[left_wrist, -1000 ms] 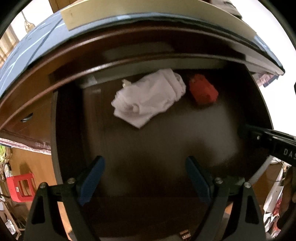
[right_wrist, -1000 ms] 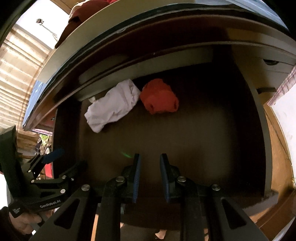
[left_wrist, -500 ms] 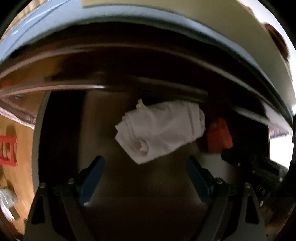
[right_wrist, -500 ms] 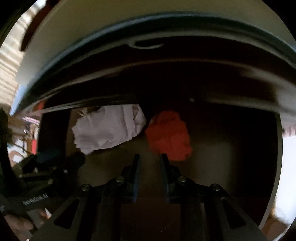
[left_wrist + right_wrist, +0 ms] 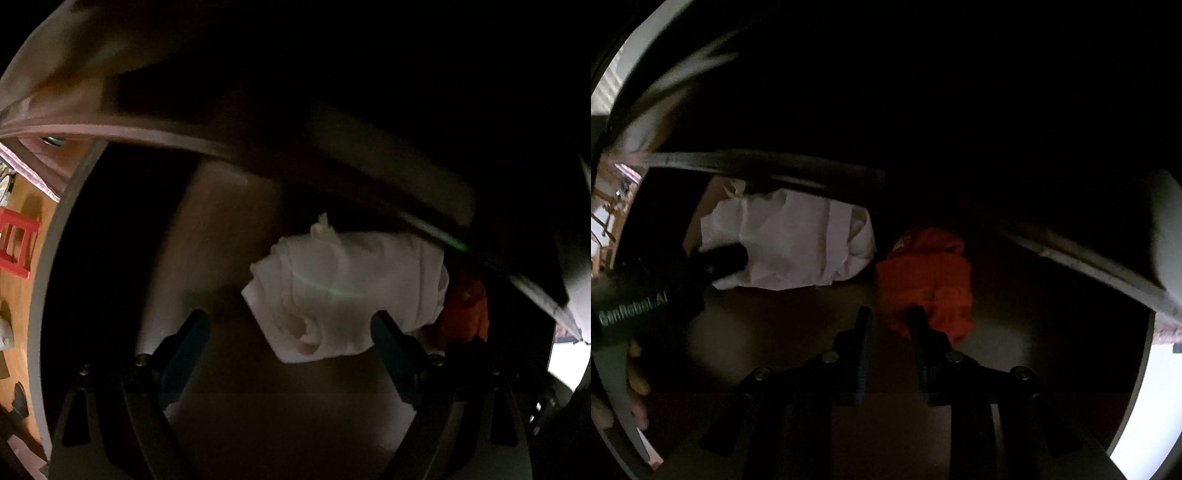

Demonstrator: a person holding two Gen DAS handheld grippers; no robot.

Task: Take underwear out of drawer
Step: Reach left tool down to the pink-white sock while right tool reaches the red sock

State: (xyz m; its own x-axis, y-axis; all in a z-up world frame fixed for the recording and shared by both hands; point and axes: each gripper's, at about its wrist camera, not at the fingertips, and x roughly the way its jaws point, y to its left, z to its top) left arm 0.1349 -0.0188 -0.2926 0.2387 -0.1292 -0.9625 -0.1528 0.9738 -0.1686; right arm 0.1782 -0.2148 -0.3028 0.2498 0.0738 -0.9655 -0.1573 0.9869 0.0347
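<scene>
A crumpled white underwear bundle [image 5: 343, 291] lies at the back of the dark wooden drawer [image 5: 295, 406]. A red one [image 5: 465, 310] sits right beside it. My left gripper [image 5: 290, 332] is open wide just in front of the white bundle, its right fingertip overlapping the cloth's edge. In the right wrist view the red underwear [image 5: 927, 277] lies straight ahead of my right gripper [image 5: 891, 321]. Its jaws stand a narrow gap apart at the cloth's near edge, pressing on nothing. The white bundle [image 5: 790, 243] is to the left, partly covered by the left gripper's body [image 5: 646, 295].
The cabinet's frame [image 5: 332, 155] overhangs the back of the drawer, close above both bundles, and casts deep shadow. The drawer's pale side rim [image 5: 48, 295] curves down the left. A red stool [image 5: 14, 243] stands on the floor outside. A person's hand [image 5: 635, 369] holds the left gripper.
Both grippers have sunk into the drawer and rolled, and the bundles now sit much nearer the fingertips. The view has darkened under the overhang. Neither jaw gap has changed.
</scene>
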